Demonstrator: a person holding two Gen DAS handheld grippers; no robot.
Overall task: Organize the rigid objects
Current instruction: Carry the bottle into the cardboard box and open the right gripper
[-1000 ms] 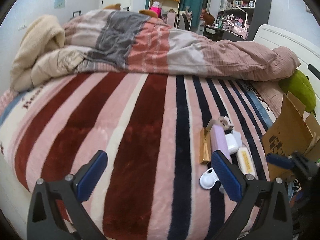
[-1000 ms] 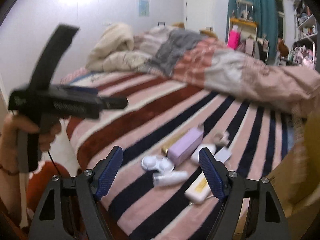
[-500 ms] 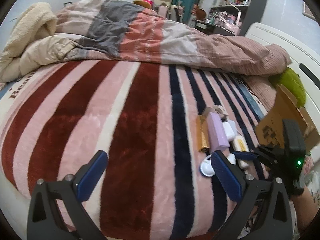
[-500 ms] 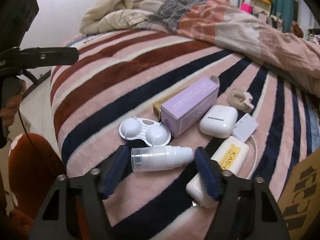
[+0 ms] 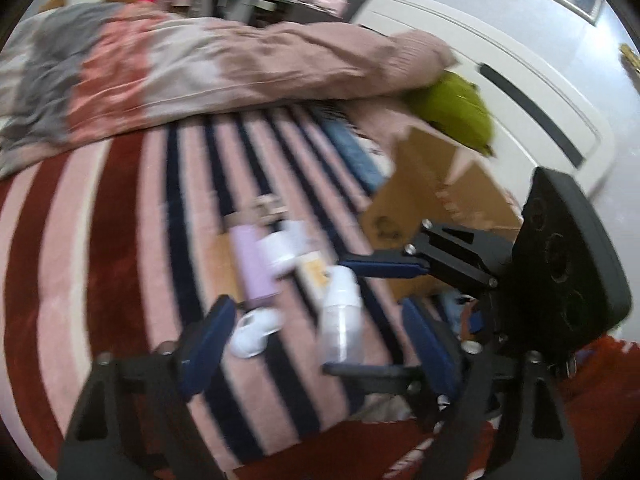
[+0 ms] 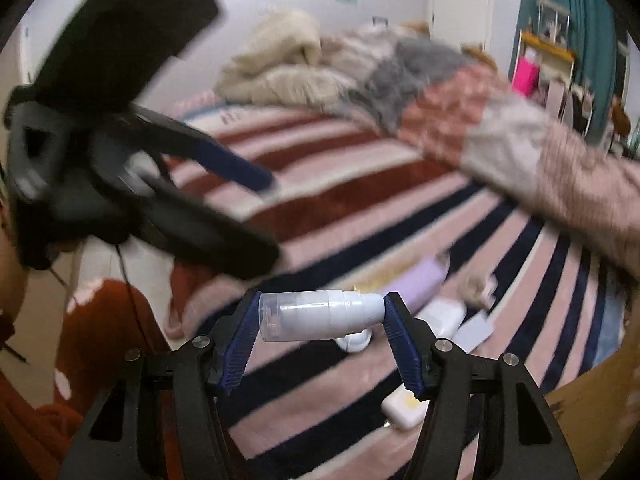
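Across the bed, a striped plush blanket (image 5: pixel 120 248) in dark red, pink and navy, with a rumpled patchwork duvet (image 5: pixel 192 68) heaped along its far side and a cream fleece throw (image 6: pixel 280 64) bunched beyond that. Against the white headboard (image 5: pixel 520 92), a green plush toy (image 5: pixel 456 108), and just in front of it an open cardboard box (image 5: pixel 448 200). Near the box, on the navy and pink stripes, a blurred cluster: lilac carton (image 5: pixel 256 264), white earbud case (image 5: pixel 276 250), cream bar with a yellow label (image 6: pixel 404 410), white contact lens case (image 5: pixel 254 330). Raised clear of the blanket, a white pump bottle (image 6: pixel 320 316) with a clear cap, lying crosswise and clamped end to end between the blue pads of the right gripper (image 6: pixel 322 334). Above the lens case, left gripper (image 5: pixel 316 350), jaws just narrowed yet apart, pads pressing on nothing.
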